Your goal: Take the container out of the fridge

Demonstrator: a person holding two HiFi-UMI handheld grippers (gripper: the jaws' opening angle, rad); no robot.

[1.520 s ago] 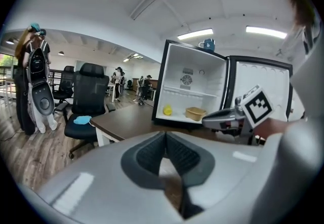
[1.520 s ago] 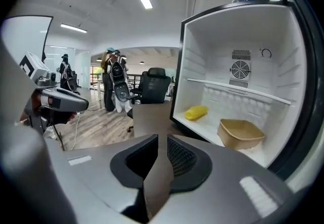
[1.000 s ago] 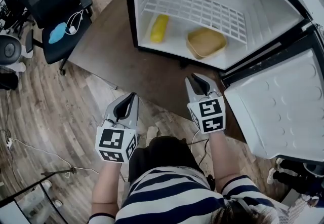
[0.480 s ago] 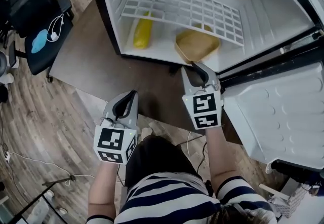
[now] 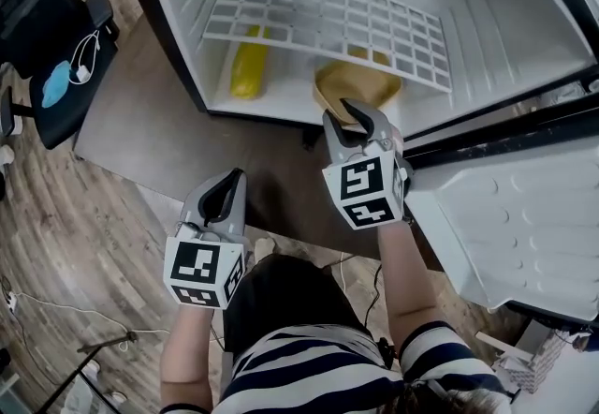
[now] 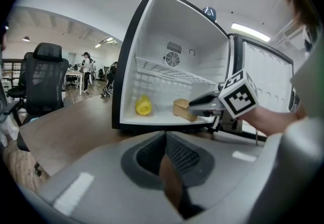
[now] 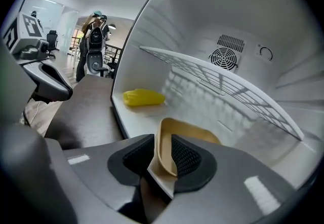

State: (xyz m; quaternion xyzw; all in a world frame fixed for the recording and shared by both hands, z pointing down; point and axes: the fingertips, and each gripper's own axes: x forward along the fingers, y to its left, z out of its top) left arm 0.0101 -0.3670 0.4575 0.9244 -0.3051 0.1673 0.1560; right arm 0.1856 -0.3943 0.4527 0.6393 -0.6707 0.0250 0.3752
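Over the preceding second the right gripper (image 5: 360, 117) advanced from above the counter (image 5: 140, 122) into the open front of the fridge (image 5: 524, 19) and reached the container (image 5: 351, 80). In the right gripper view, the right gripper (image 7: 164, 159) had one finger inside the container (image 7: 192, 134) and one outside, and they appeared closed on its near wall. The grasp therefore appeared made, with withdrawal judged to be the remaining step.

The container was still on the fridge floor, near the front edge, below the wire shelf (image 5: 328, 14). The left gripper (image 5: 229, 192) had held its position outside the fridge. Its fingers (image 6: 187, 154) were closed together with nothing between them.

The shelf covered the far part of the container in the head view, so its contents could not be determined. No view showed whether its base had left the floor. The yellow item (image 5: 245, 75) at the left of the fridge floor was also partly covered. The fridge door (image 5: 505, 215) was cut off at the right.
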